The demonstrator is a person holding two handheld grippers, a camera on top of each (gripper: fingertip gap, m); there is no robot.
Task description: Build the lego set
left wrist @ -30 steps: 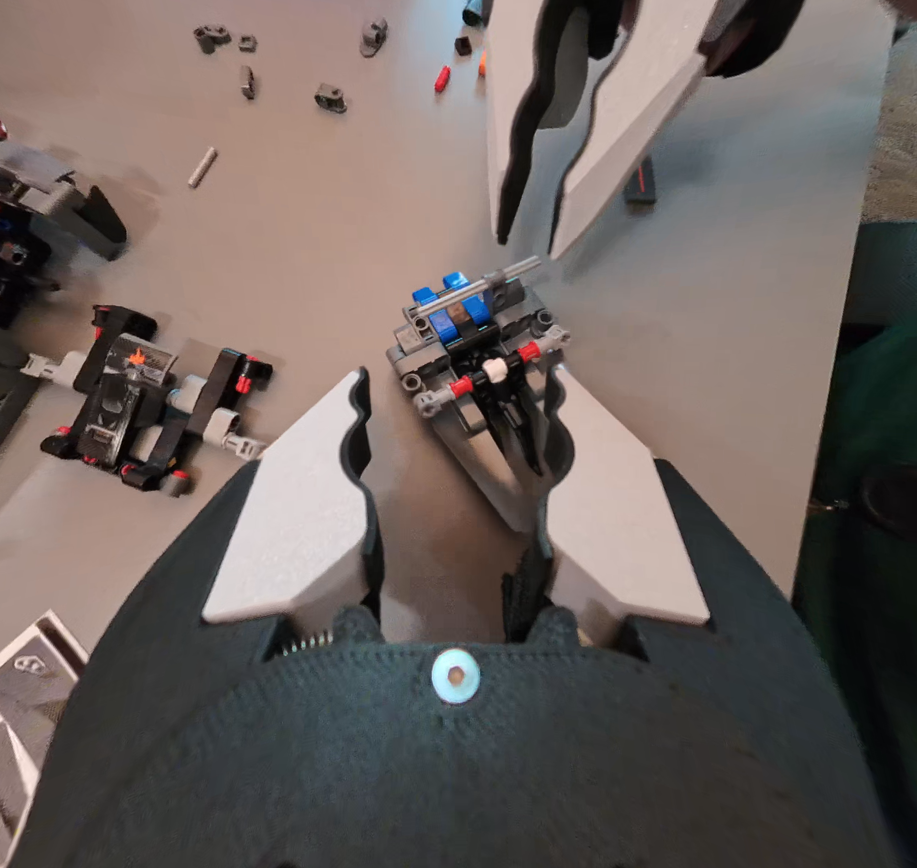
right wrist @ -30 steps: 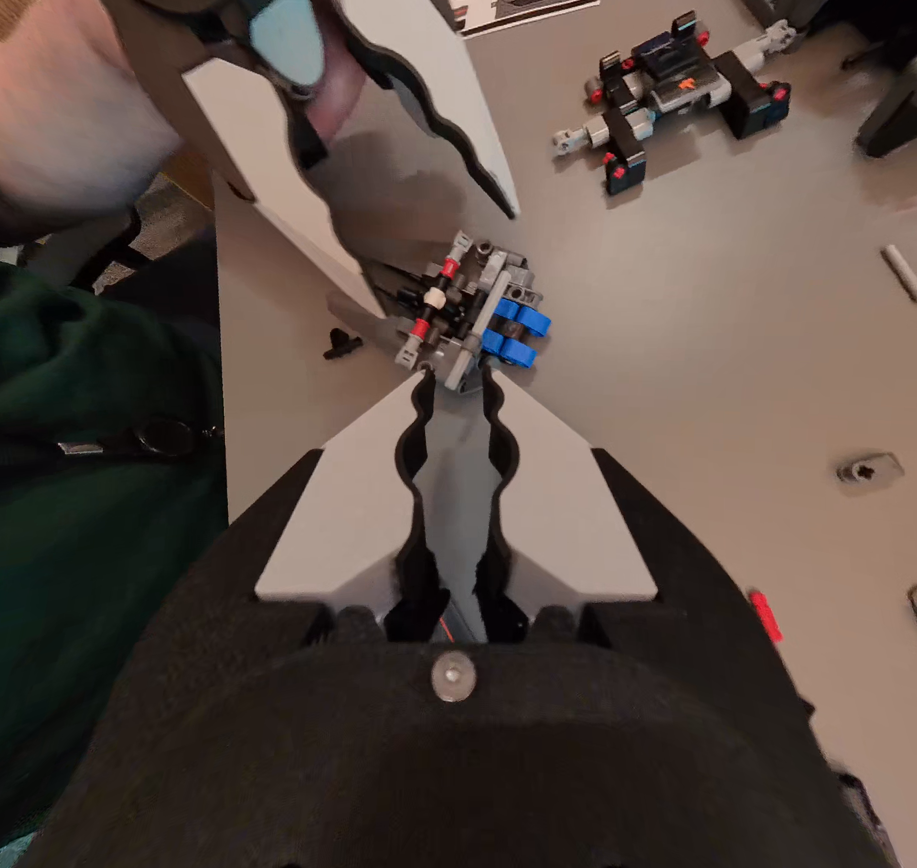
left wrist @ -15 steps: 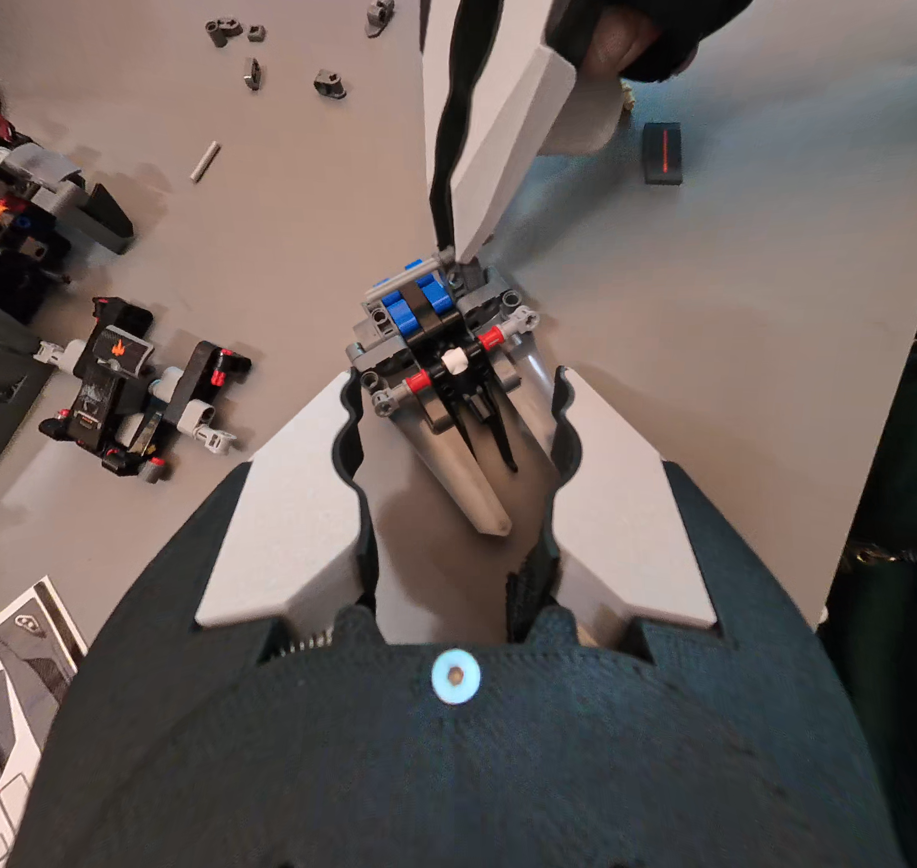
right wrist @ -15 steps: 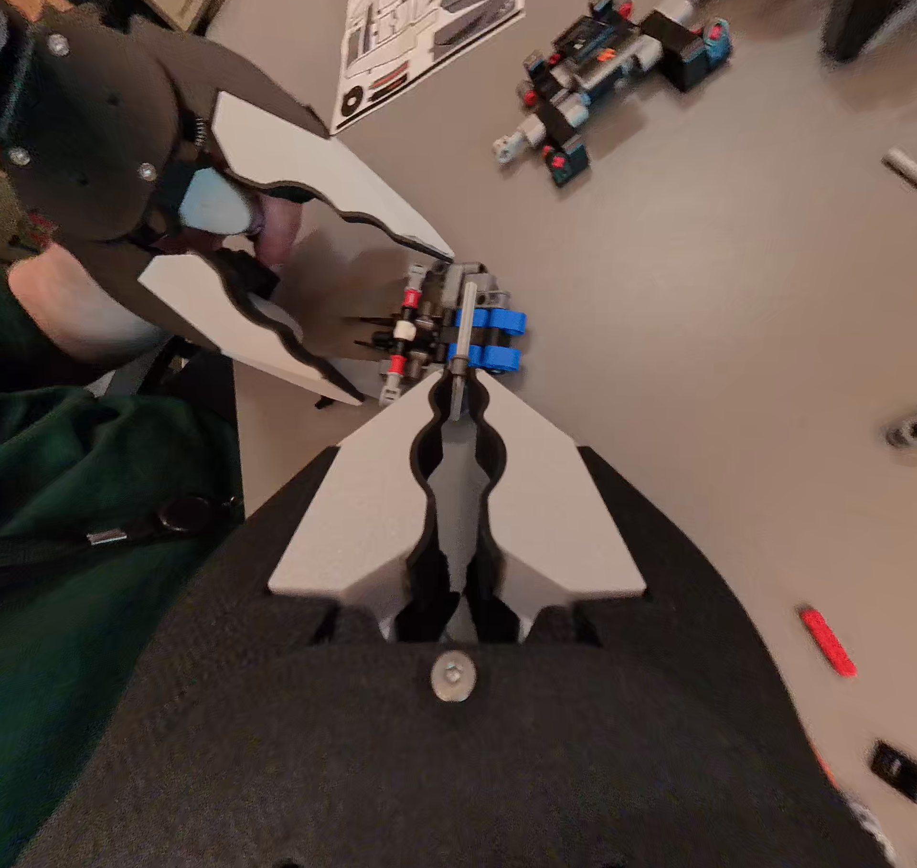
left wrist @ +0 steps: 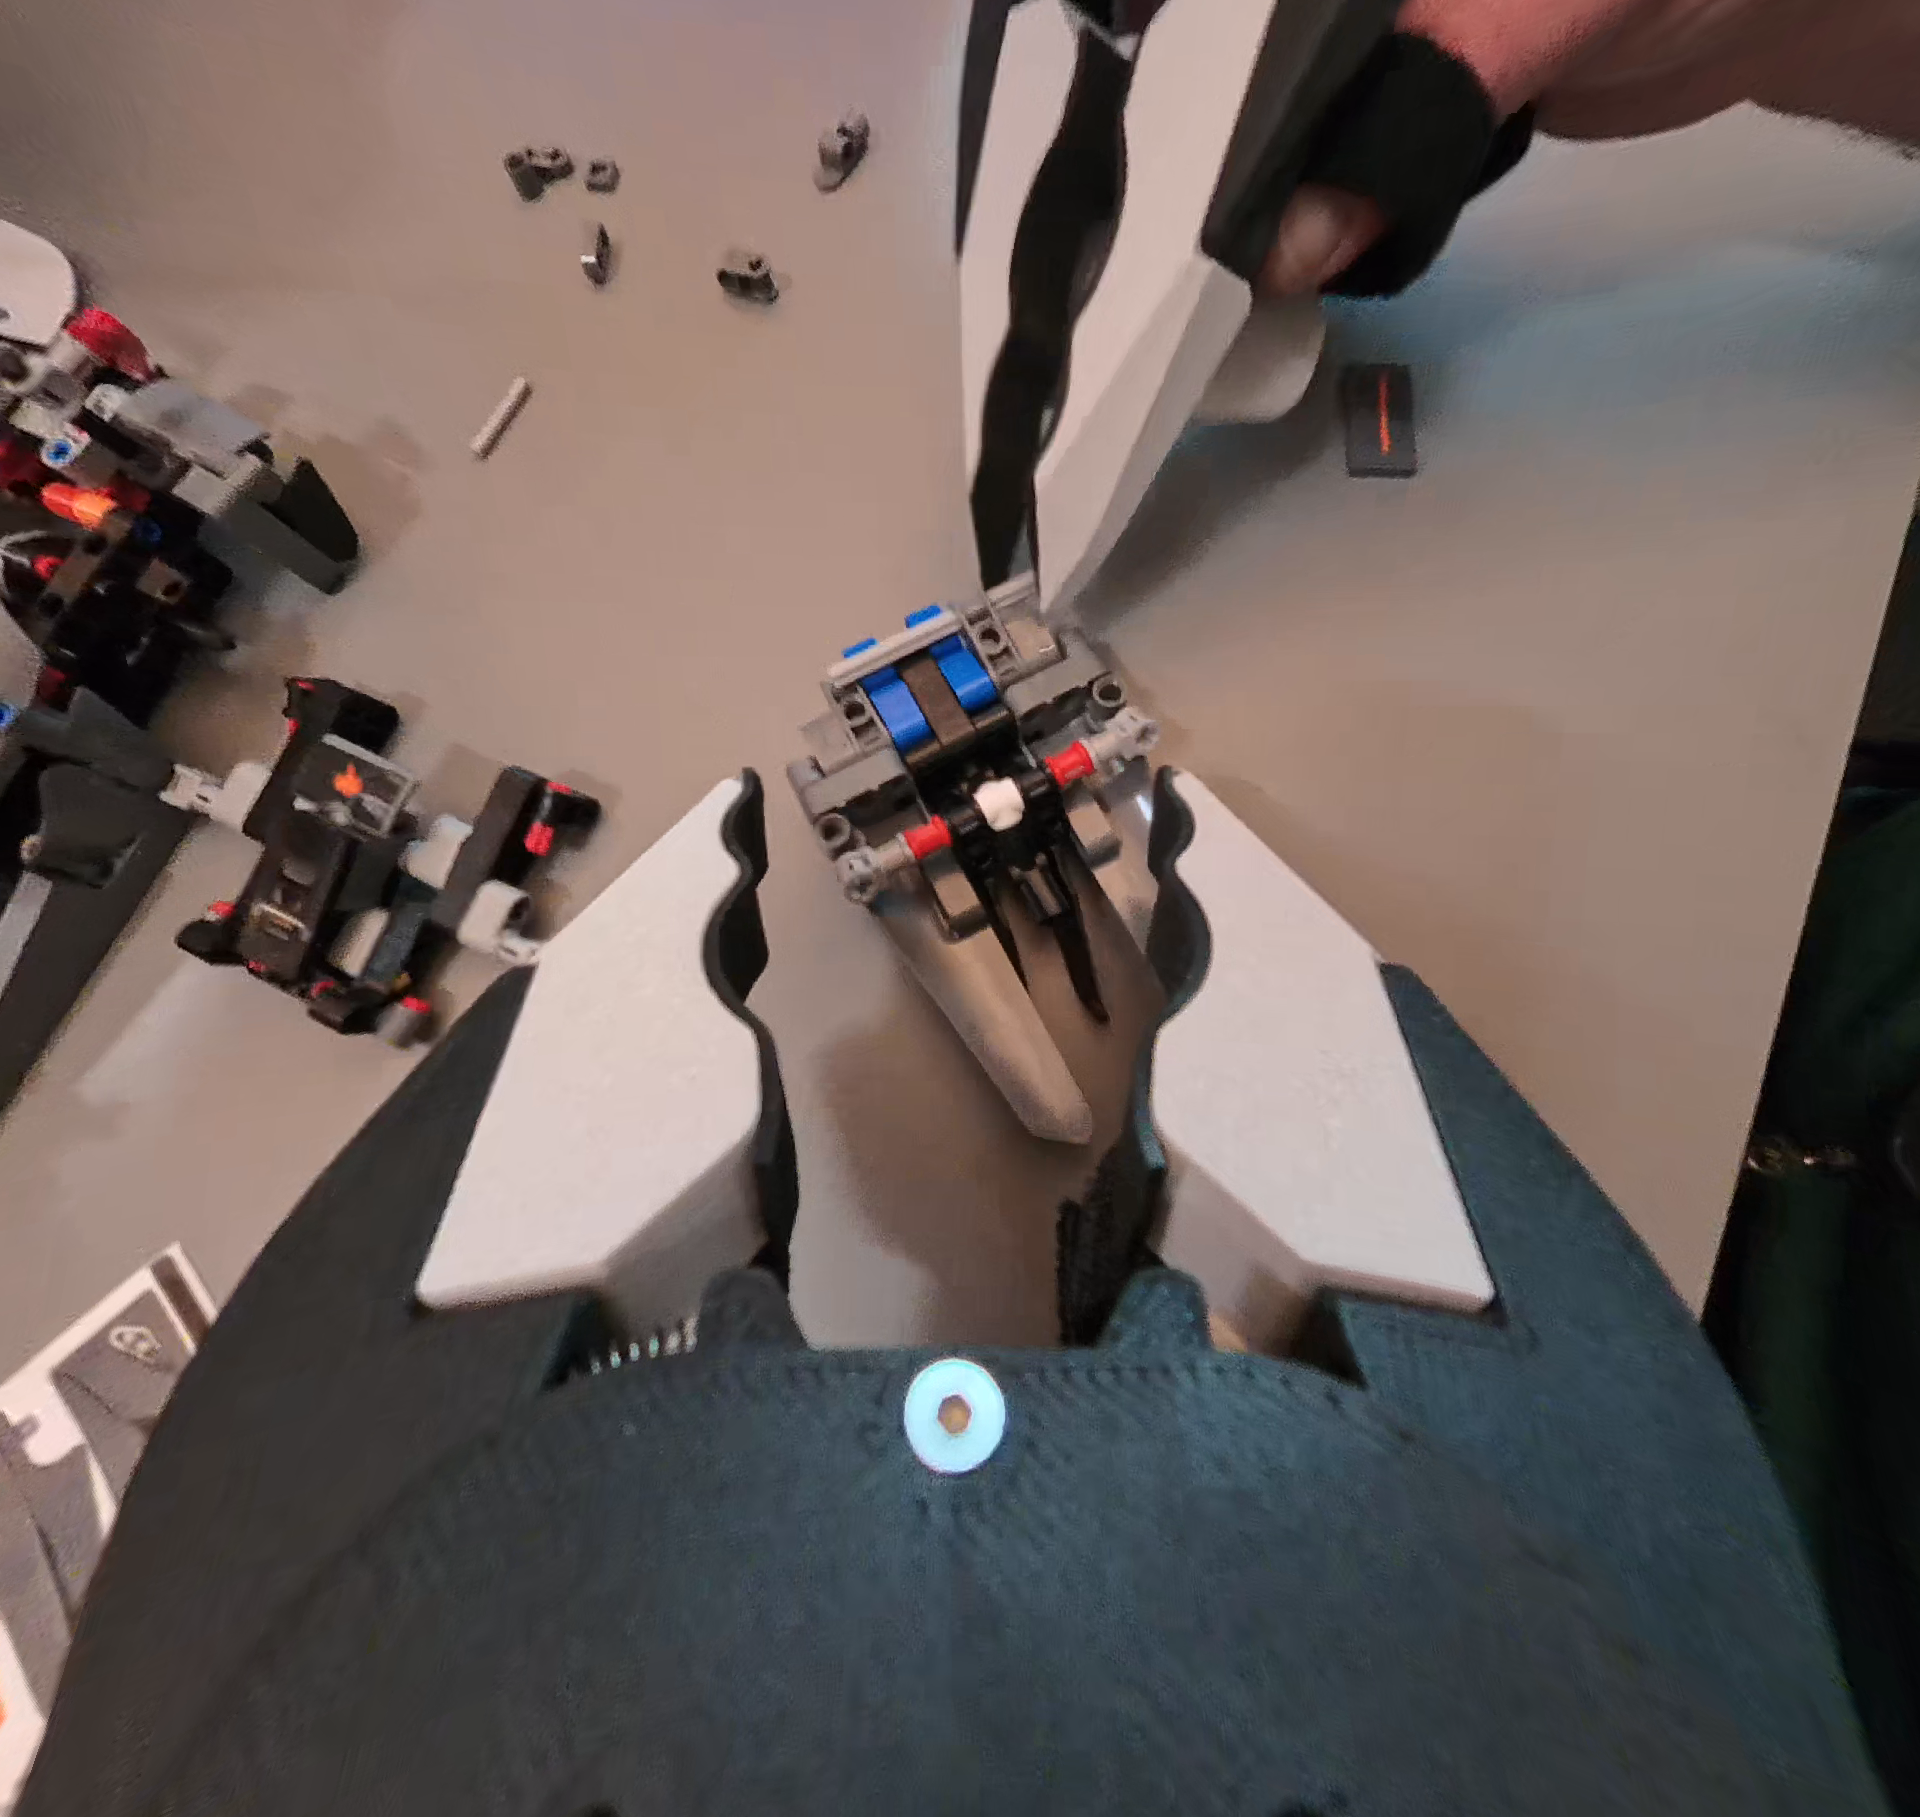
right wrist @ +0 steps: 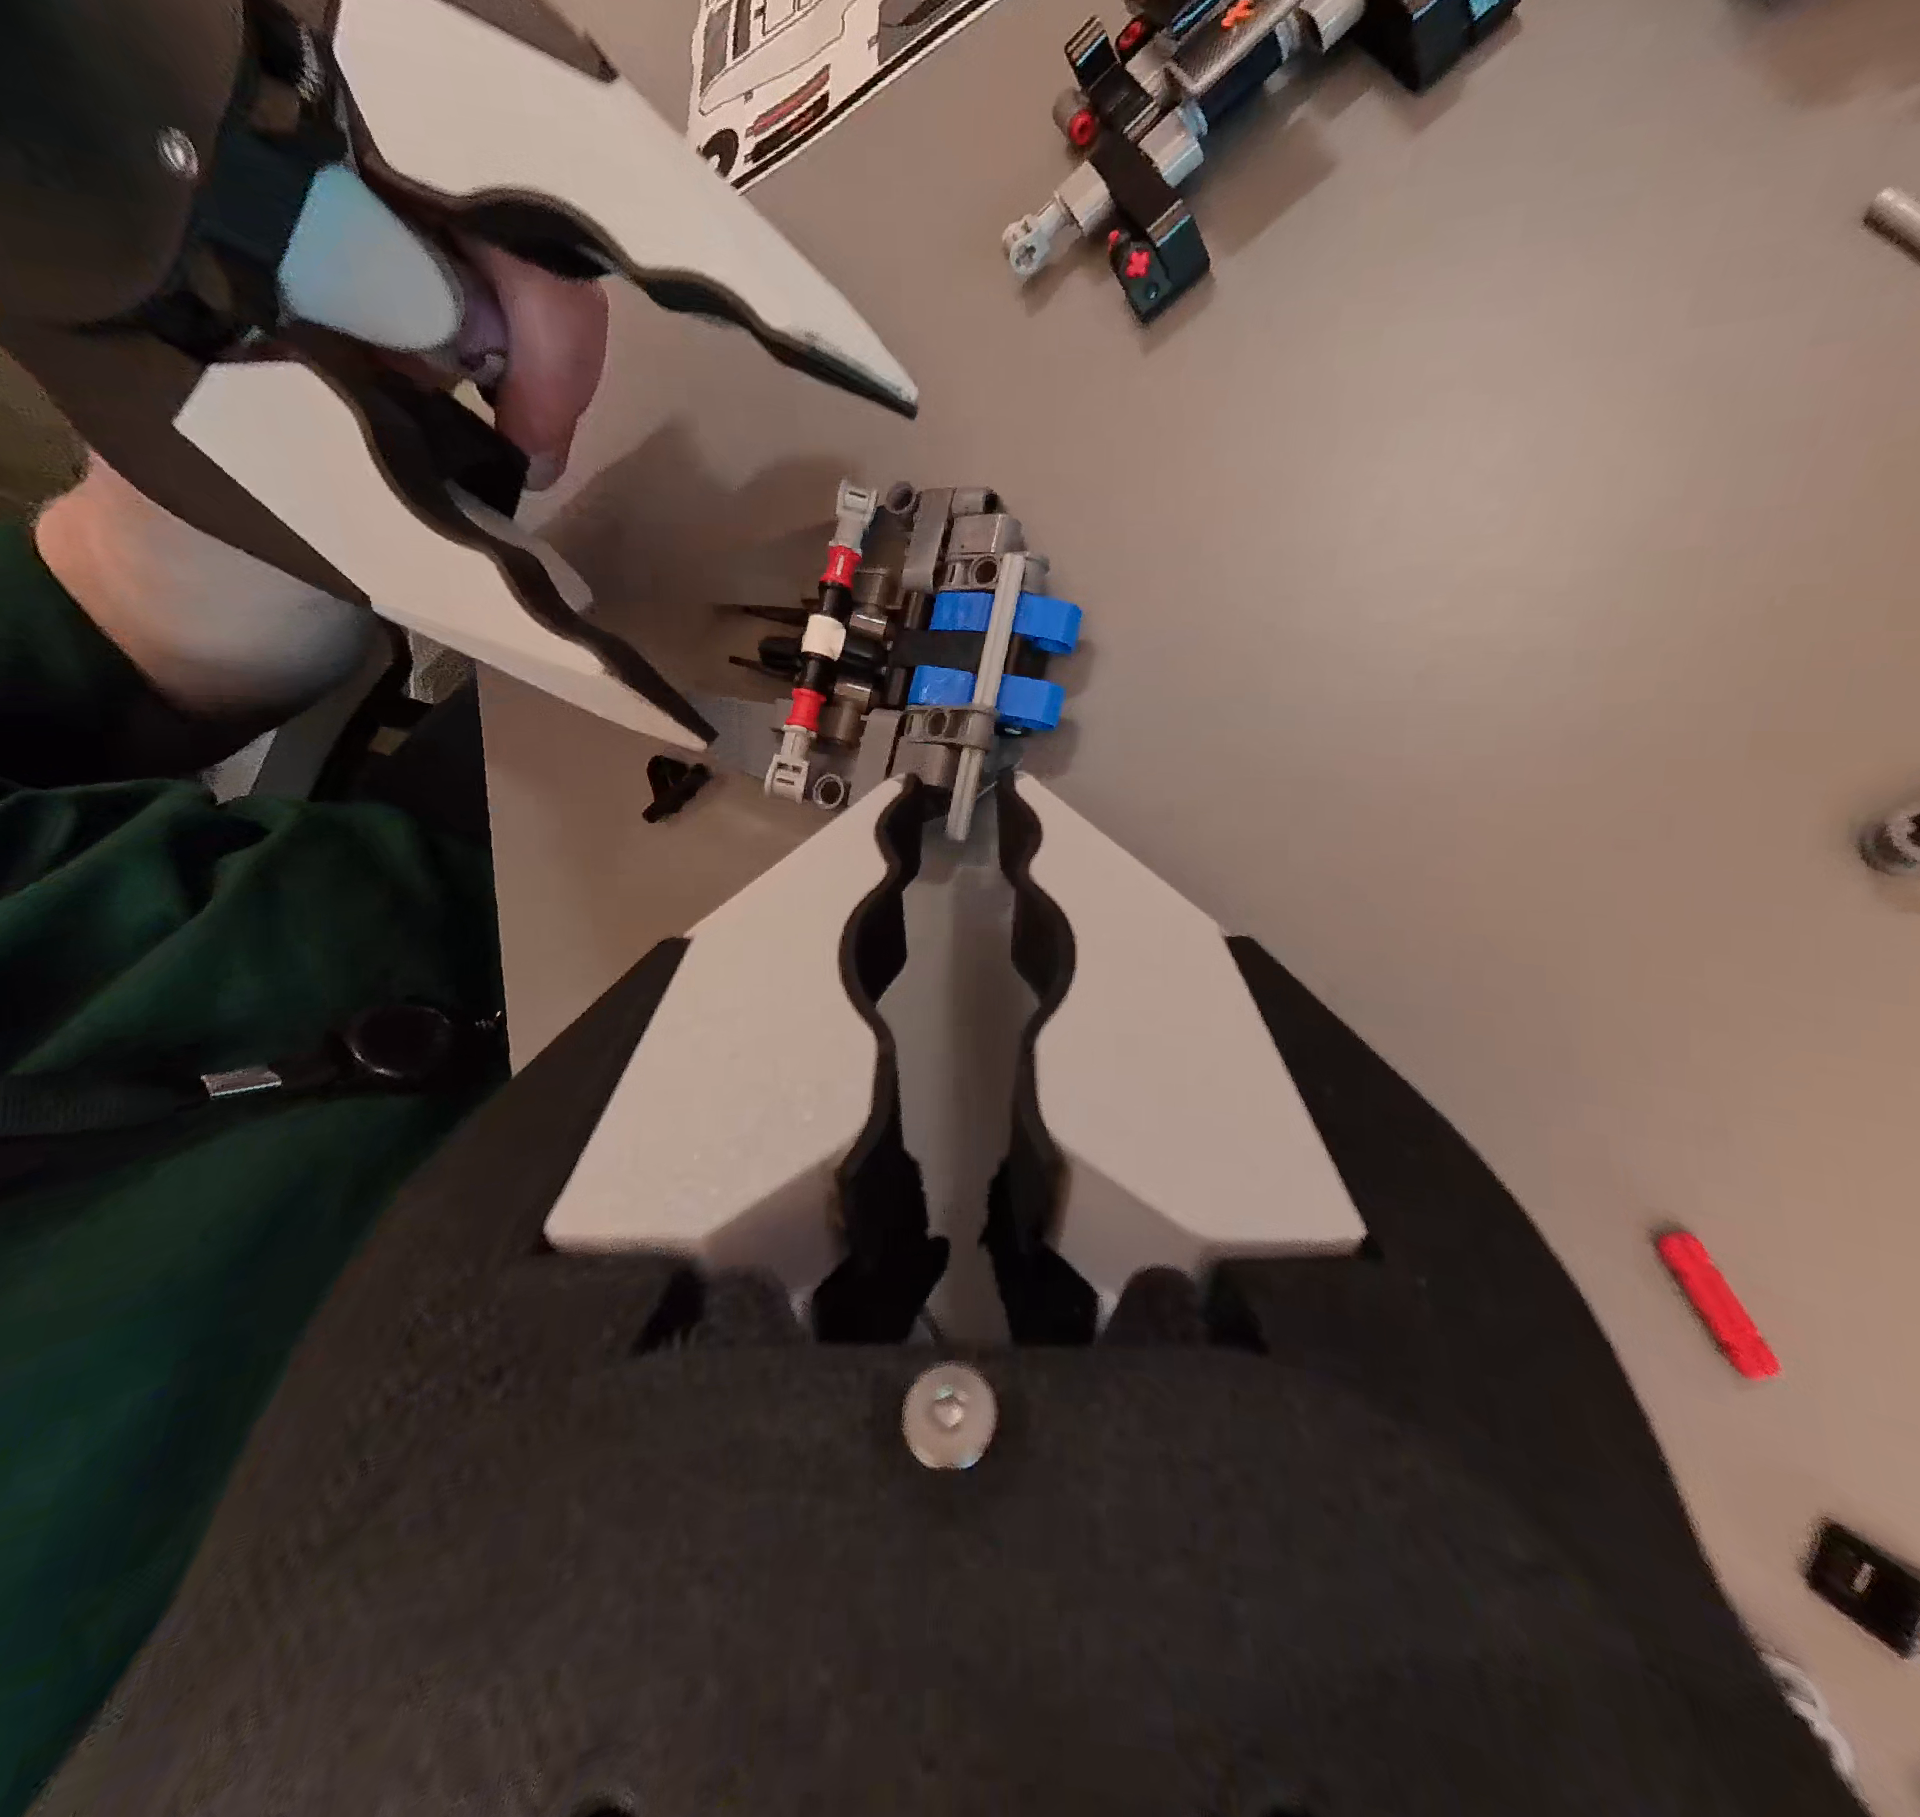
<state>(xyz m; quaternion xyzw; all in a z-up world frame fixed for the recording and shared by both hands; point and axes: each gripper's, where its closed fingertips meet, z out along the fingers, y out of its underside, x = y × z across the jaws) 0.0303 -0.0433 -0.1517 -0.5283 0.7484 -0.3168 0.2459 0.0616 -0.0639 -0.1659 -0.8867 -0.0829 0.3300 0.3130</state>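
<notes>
A small lego assembly (left wrist: 966, 759) with blue, grey, black and red parts and a pointed grey panel lies on the grey table. My left gripper (left wrist: 956, 801) is open, with its fingers on either side of the panel end. It also shows in the right wrist view (right wrist: 805, 567), open around the same end. My right gripper (right wrist: 956, 791) is narrowed onto the near end of a thin grey axle (right wrist: 987, 687) that lies across the blue pieces of the assembly (right wrist: 935, 645). In the left wrist view its tips (left wrist: 1023, 562) meet at the assembly's far corner.
A black and grey sub-assembly (left wrist: 353, 863) (right wrist: 1247, 74) and a larger model (left wrist: 125, 520) lie to the left. Loose grey pieces (left wrist: 748, 276), a black tile (left wrist: 1380, 422), a red pin (right wrist: 1714, 1305) and a printed sheet (right wrist: 862, 11) lie around. The table edge (left wrist: 1787, 936) is close. My hands' fingertips stand some 5 centimetres from each other. The black tile (left wrist: 1380, 422) lies around 11 centimetres away from my right fingertips.
My right gripper came down to the assembly and closed on the axle, which now lies straight across the blue pieces. My left gripper moved forward around the panel.
</notes>
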